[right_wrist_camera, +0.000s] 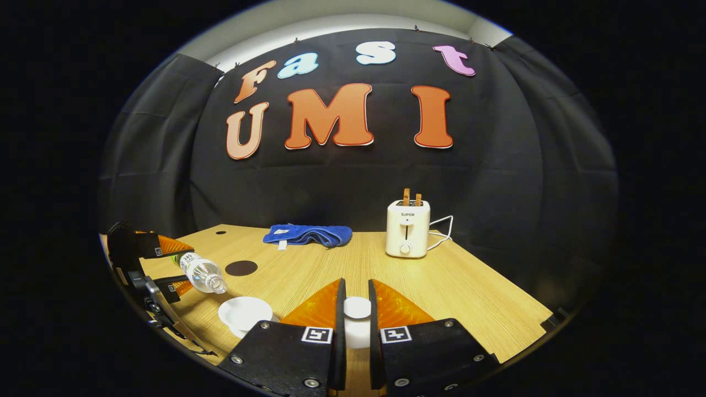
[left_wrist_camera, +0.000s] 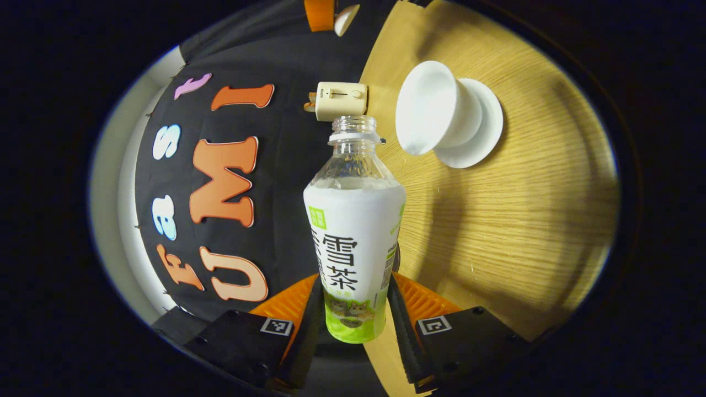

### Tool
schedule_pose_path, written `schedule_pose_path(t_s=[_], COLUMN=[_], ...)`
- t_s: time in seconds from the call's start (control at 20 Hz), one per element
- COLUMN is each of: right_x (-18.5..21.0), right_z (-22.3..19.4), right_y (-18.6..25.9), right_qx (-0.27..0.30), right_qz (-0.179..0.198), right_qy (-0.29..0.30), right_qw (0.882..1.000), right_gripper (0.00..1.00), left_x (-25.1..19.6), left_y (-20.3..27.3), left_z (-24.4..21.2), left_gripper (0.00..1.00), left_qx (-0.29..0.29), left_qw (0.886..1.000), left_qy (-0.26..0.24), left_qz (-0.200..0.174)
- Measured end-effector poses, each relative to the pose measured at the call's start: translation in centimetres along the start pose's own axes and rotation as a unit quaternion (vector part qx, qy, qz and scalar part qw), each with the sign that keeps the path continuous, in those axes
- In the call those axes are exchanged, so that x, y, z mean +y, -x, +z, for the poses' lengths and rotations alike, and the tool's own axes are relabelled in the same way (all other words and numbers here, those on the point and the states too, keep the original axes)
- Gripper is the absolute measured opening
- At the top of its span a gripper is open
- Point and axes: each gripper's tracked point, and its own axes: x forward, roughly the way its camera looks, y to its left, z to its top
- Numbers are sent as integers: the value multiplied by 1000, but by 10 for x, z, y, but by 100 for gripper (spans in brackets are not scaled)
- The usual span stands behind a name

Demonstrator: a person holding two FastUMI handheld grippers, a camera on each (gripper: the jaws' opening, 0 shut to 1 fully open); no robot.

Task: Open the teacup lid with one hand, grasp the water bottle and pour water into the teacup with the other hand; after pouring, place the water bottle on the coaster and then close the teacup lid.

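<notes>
While your left gripper (left_wrist_camera: 353,309) has its fingers pinched on the lower body of the water bottle (left_wrist_camera: 354,231), one on each side of the label, the bottle is already tipped, its open mouth aimed toward the teacup (left_wrist_camera: 427,107). In the right gripper view it hangs nearly level, with the neck just above and beside the cup on its saucer (left_wrist_camera: 482,124). Judging by that, you are at the pour. Bring the mouth over the cup's opening before you tilt further, and tip slowly, since the bottle looks well filled and the first surge could overshoot the rim.

Your right gripper (right_wrist_camera: 353,325) has its fingers closed in on the white teacup lid (right_wrist_camera: 357,314), held up off the table (right_wrist_camera: 469,298). Keep it there, well clear of the stream, until the bottle is put down.

Farther out, the dark round coaster (right_wrist_camera: 241,268) lies on the table beyond the cup, near the bottle, with open wood between them. A toaster (right_wrist_camera: 407,229) and a blue cloth (right_wrist_camera: 307,234) sit by the back wall, well apart from your path.
</notes>
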Motion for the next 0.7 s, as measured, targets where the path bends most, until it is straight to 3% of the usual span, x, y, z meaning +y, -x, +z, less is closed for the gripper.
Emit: schedule_pose_path(t_s=[0.15, 0.2, 0.25, 0.7], right_x=[-5, -7, -7, -10], right_z=[-1, -1, -1, -5], right_y=[0, 1, 1, 0], right_qx=[1, 0, 0, 0], right_qz=[-3, -3, 0, 0], right_qy=[-2, -3, -5, 2], right_qw=[1000, 1000, 1000, 1000], right_gripper=[17, 17, 17, 17], left_x=[6, 9, 11, 20], left_y=[-2, -3, -3, -4], left_z=[1, 1, 1, 0], left_gripper=[71, 64, 67, 65], left_qx=[-2, -2, -3, -1], left_qw=[1000, 999, 999, 995], left_qy=[-27, -36, -46, -101], left_qz=[-1, 1, 3, 7])
